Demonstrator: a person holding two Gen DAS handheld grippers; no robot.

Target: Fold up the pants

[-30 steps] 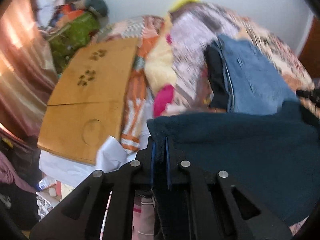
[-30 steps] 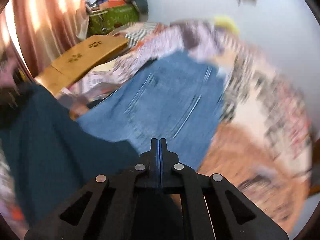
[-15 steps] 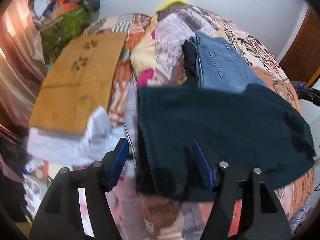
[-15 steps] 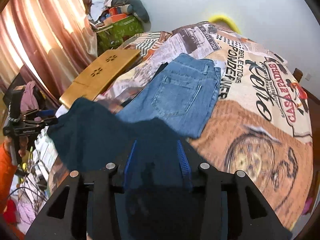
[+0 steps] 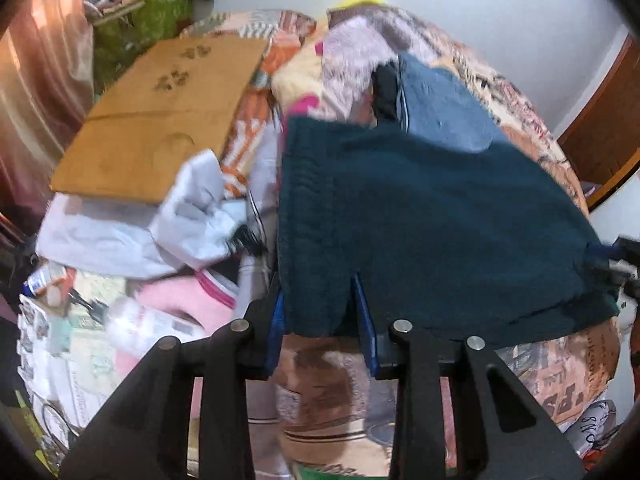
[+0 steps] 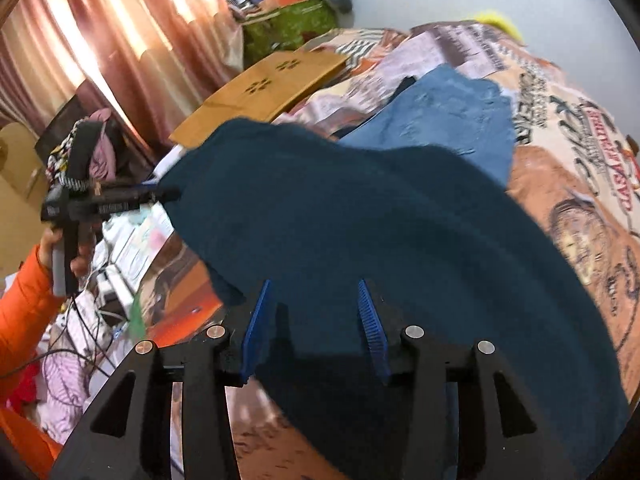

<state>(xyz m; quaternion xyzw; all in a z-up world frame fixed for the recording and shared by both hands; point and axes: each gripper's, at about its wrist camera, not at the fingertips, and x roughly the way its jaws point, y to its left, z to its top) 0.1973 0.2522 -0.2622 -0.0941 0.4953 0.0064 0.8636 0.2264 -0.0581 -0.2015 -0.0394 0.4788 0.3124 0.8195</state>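
Note:
Dark teal pants lie spread across the near part of the bed, their far edge over folded blue jeans. My left gripper straddles a near corner of the teal cloth. Its jaws are closing, with the blue pads close beside the cloth but not clearly pressing it. My right gripper hovers over the opposite edge of the teal pants. Its jaws are opening, with cloth lying below and between them. In the right wrist view a hand in an orange sleeve holds the left gripper at the pants' left edge.
A wooden lap table lies left of the pants, with crumpled white cloth against it. The printed bedcover shows to the right. A green bag and curtains stand behind. Clutter and cables fill the floor on the left.
Both grippers were shut on the lifted teal pants, then let go. The pants now lie spread on the bed. Both grippers drew back to the near edge, and the left jaws have narrowed again.

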